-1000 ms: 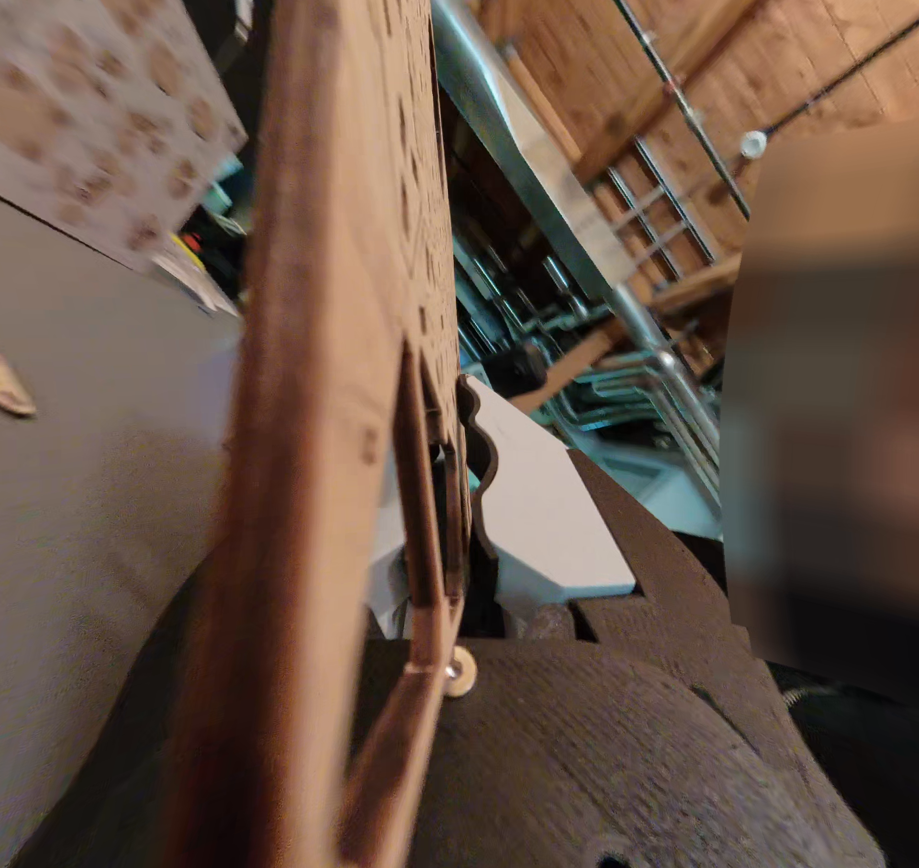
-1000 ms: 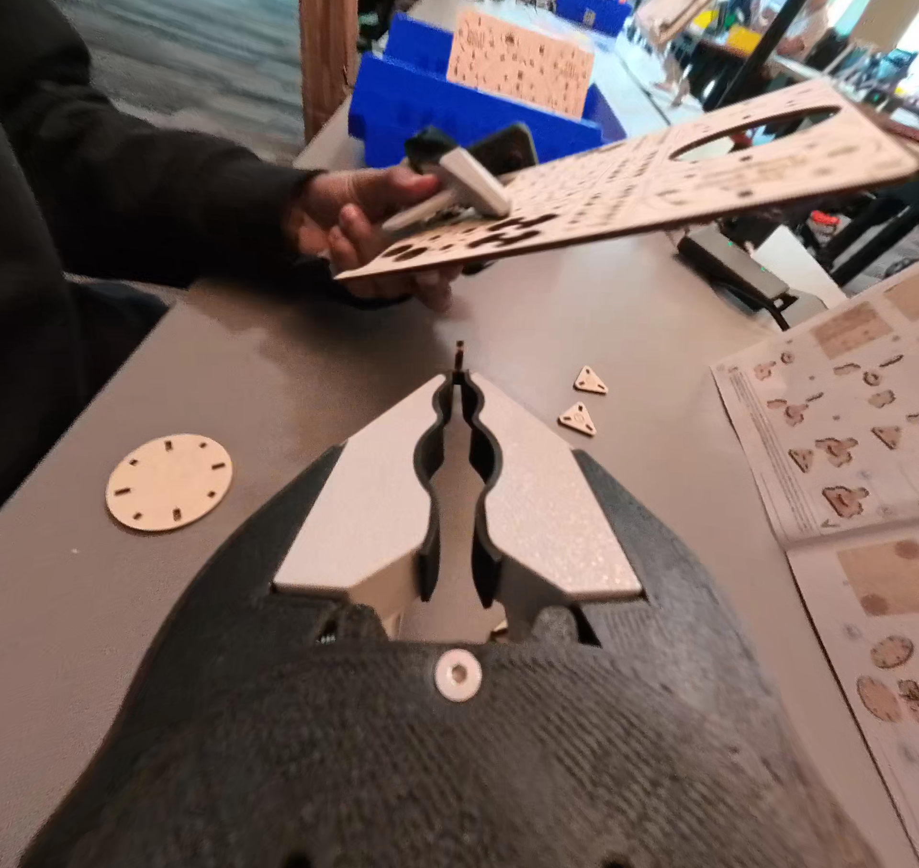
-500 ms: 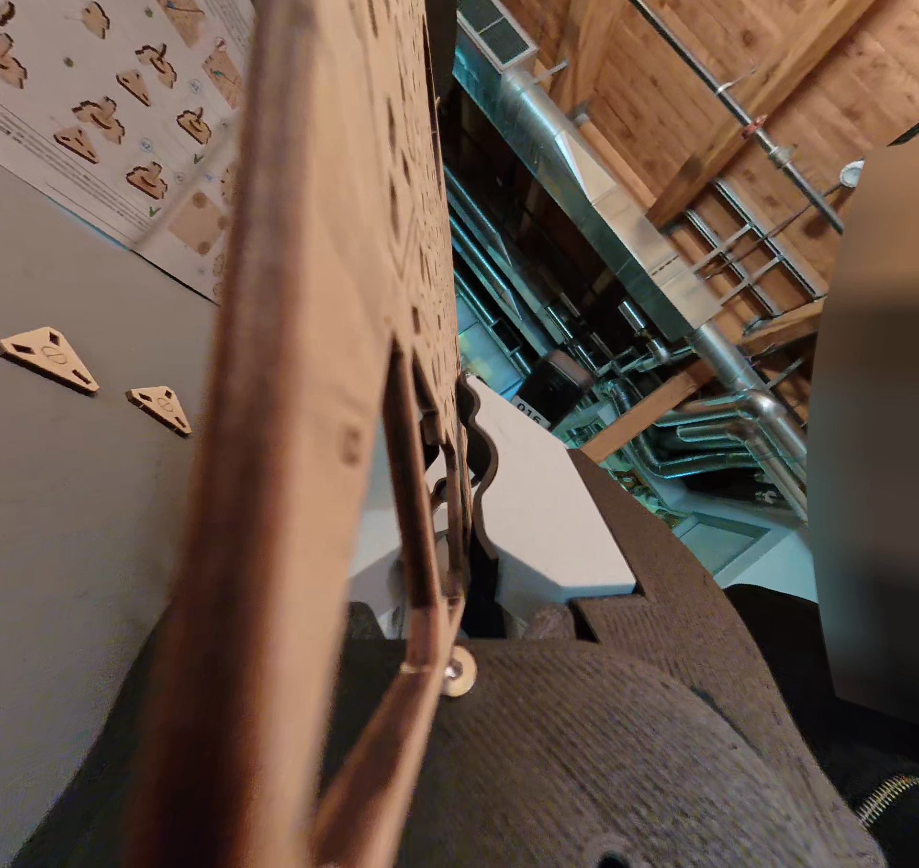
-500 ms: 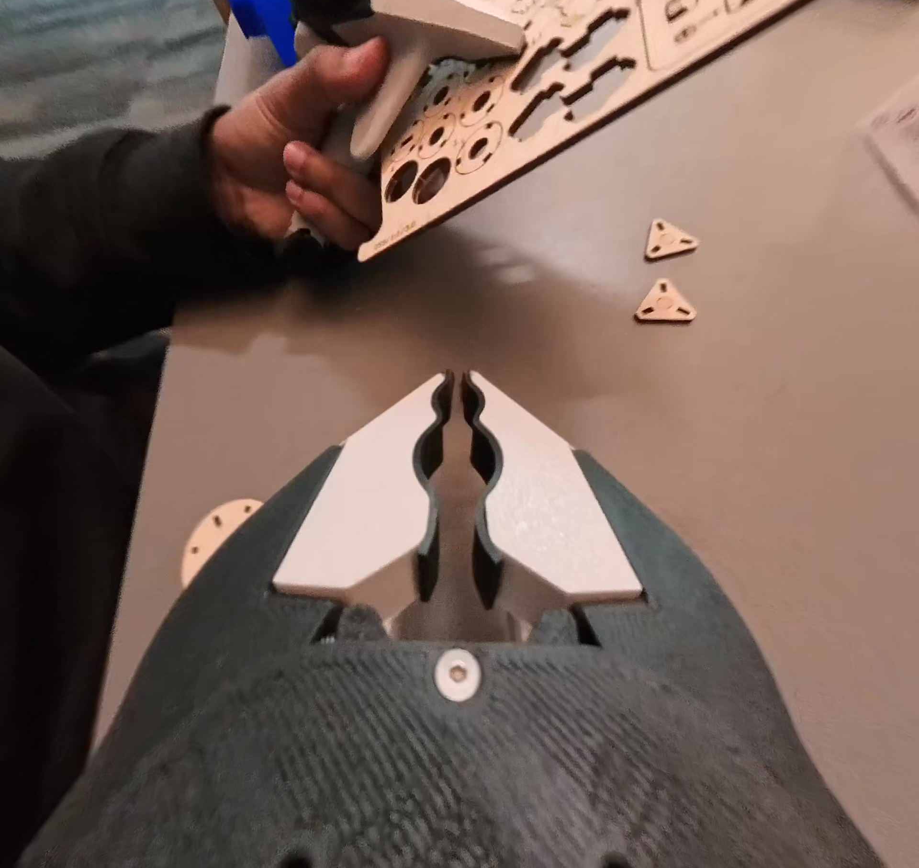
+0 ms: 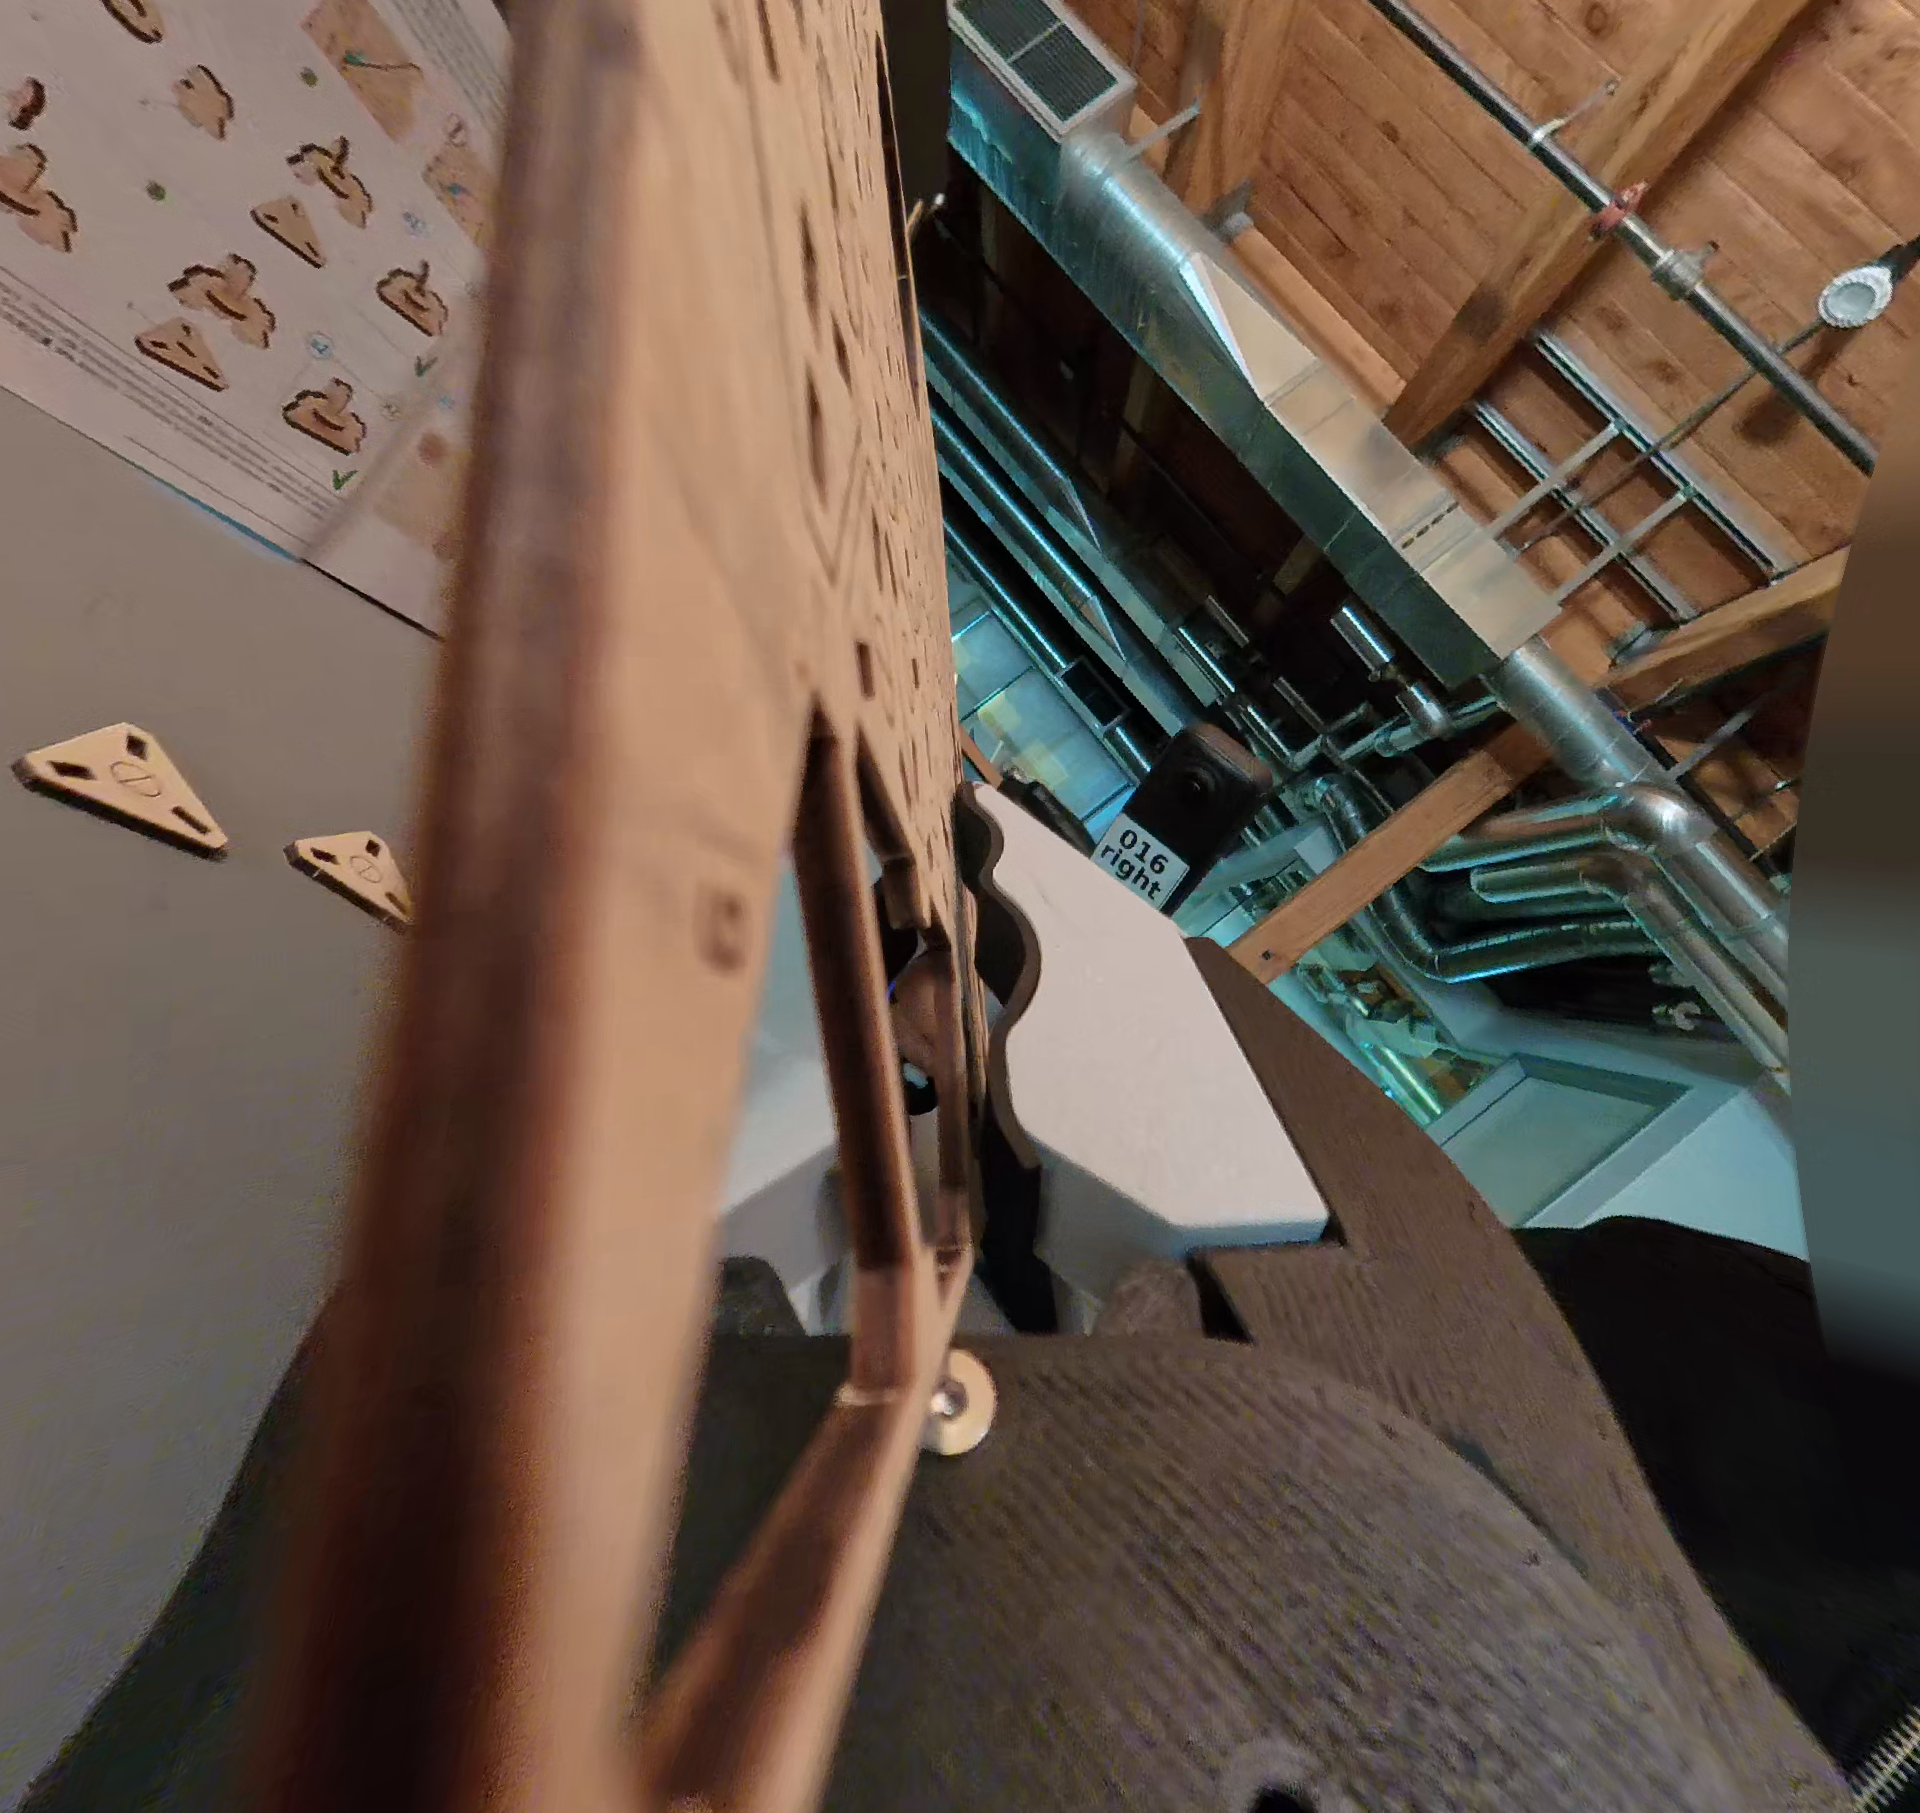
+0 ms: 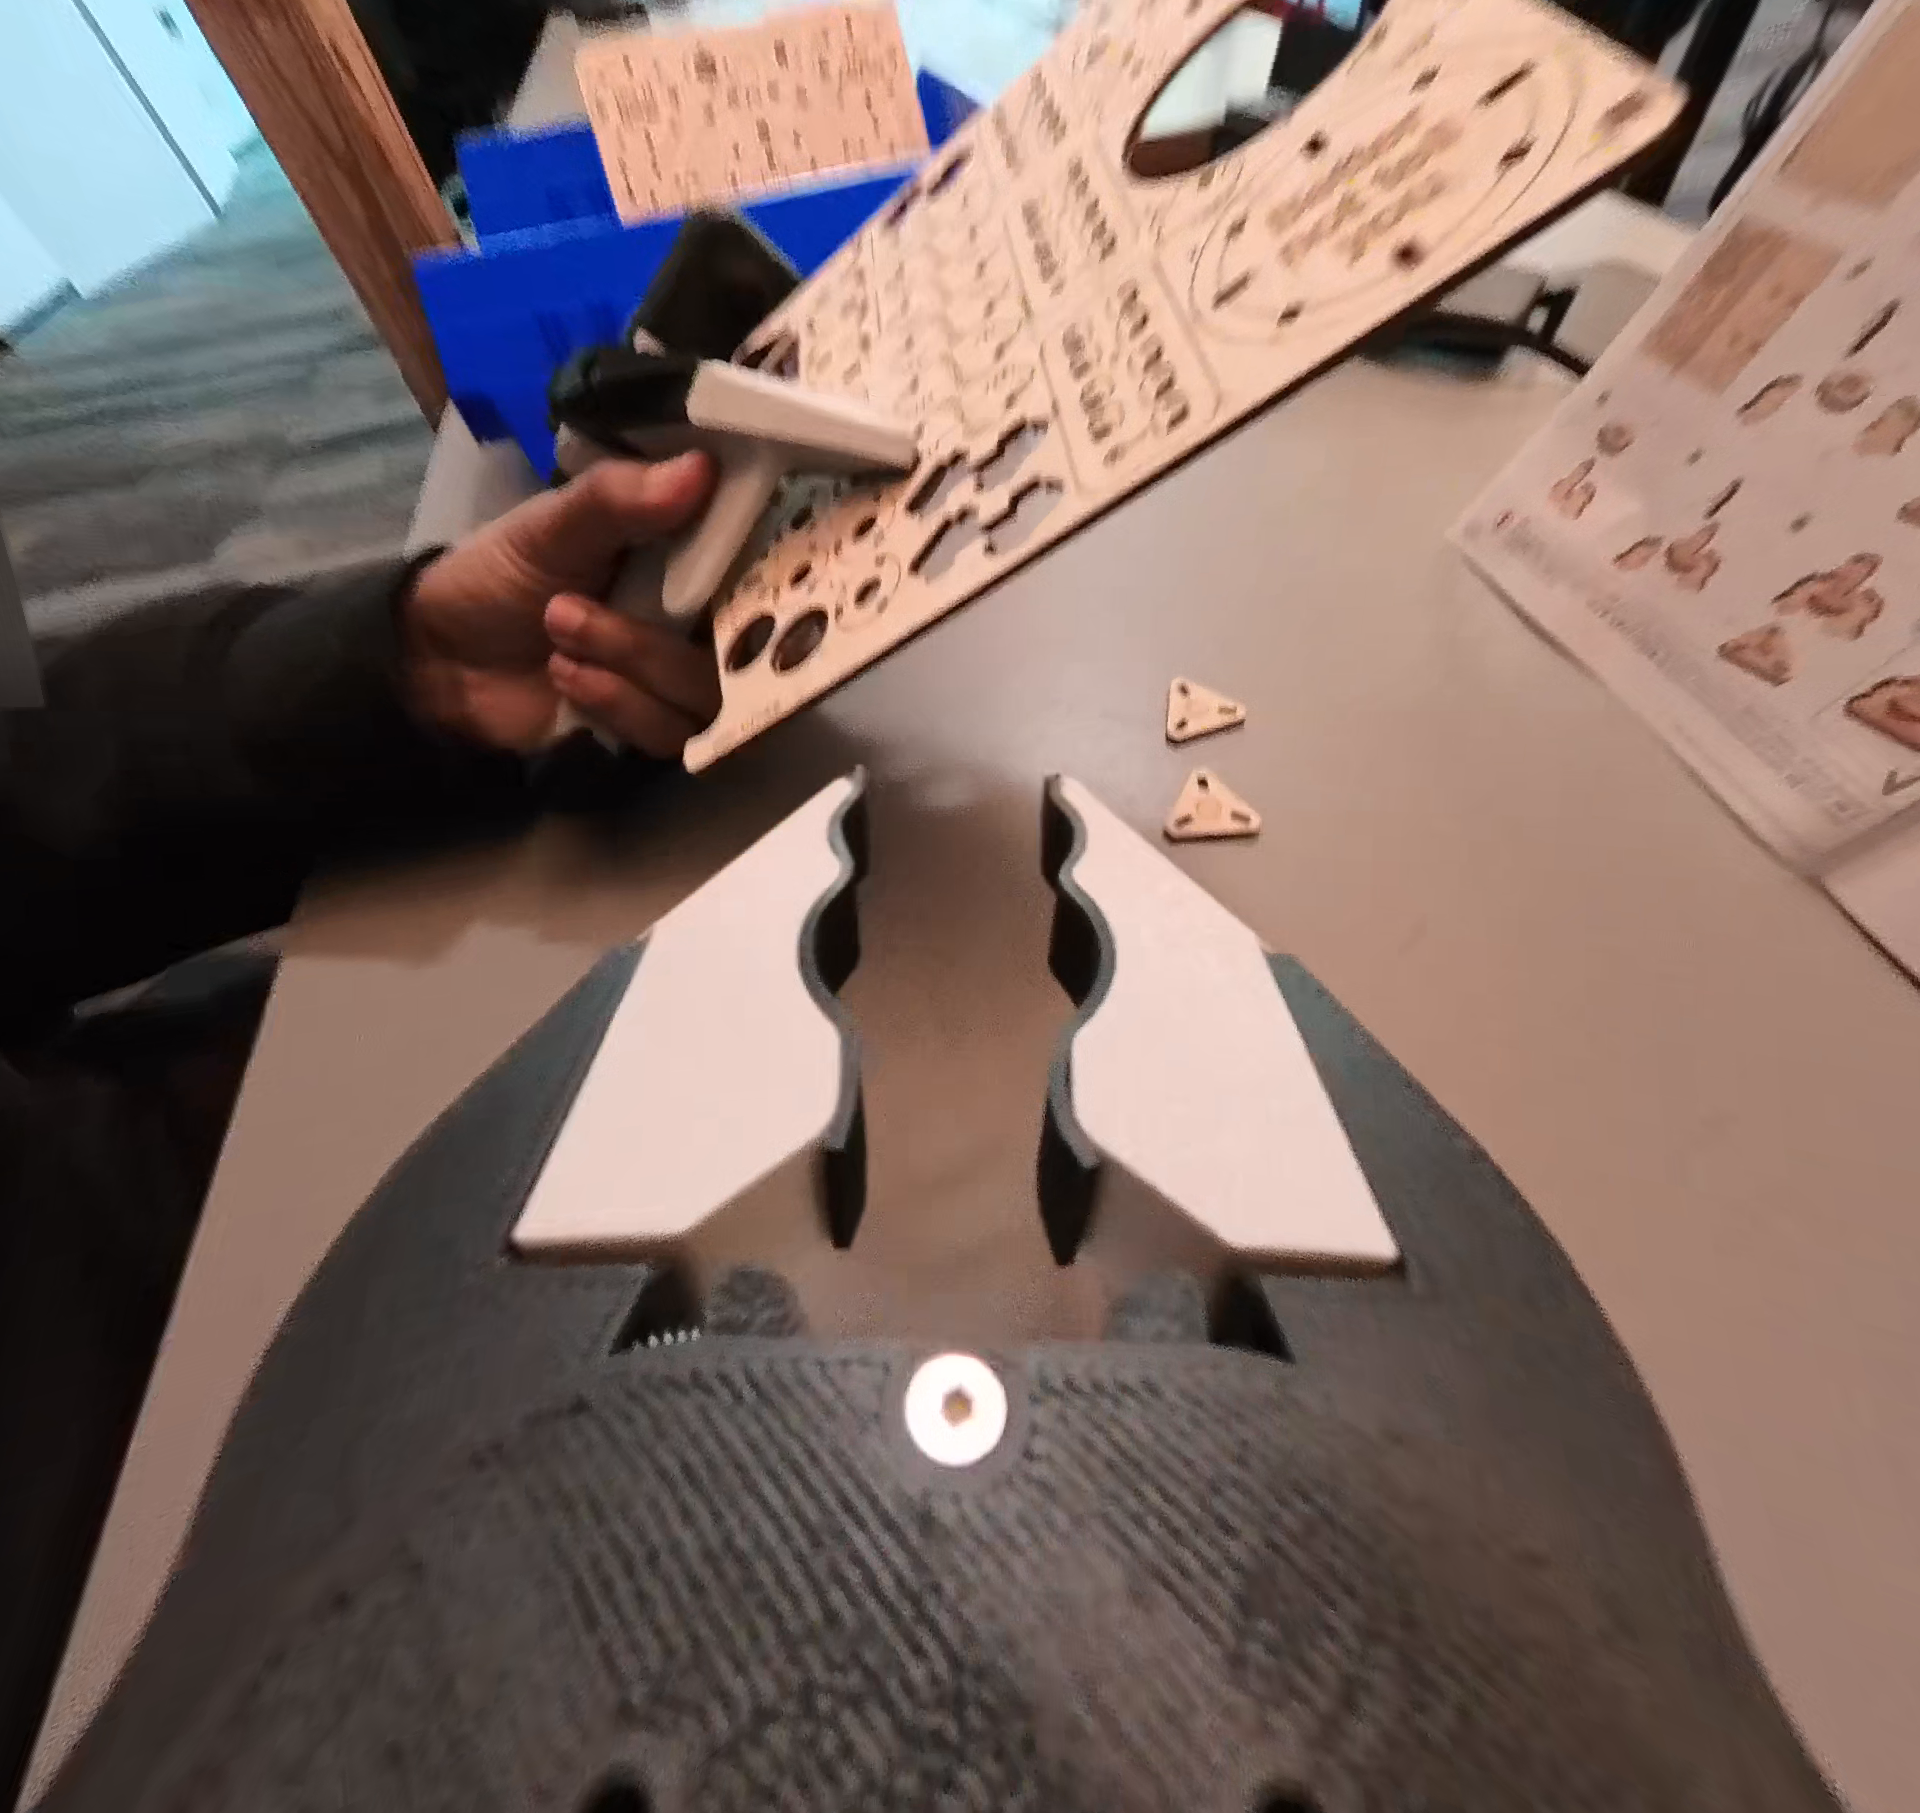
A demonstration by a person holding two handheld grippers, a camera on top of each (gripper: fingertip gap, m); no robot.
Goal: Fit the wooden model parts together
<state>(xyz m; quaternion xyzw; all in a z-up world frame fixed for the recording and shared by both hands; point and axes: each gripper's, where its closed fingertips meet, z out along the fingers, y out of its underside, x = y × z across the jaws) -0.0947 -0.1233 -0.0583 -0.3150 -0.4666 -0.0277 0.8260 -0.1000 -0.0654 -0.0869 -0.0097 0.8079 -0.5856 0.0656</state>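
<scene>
right wrist view: the right gripper (image 6: 951,807) is held low over the grey counter (image 6: 1403,932), its jaws apart with nothing between them but bare counter. just beyond its fingertips, a thin wooden sheet (image 6: 1143,309) cut with many small shapes and one large oval hole is kept tilted above the counter, its near corner close to the surface. that sheet is clamped near its lower left edge by the left gripper (image 6: 831,454), which is carried in a person's hand (image 6: 540,600); one white finger (image 6: 790,418) is seen lying on top of the sheet, and the sheet is probably held up this way so that both faces can be reached. two small wooden triangles (image 6: 1205,761) lie loose on the counter just right of the right gripper's tip, and a printed instruction sheet (image 6: 1714,516) is spread further right. a blue bin (image 6: 540,309) with another wooden sheet standing in it is seen behind the hand. in the left wrist view the wooden sheet (image 5: 644,620) is seen edge-on and fills the middle, pressed against the inner face of the white finger (image 5: 1122,1036); the other finger is mostly hidden behind it, and the same triangles (image 5: 125,787) are seen on the counter below.
</scene>
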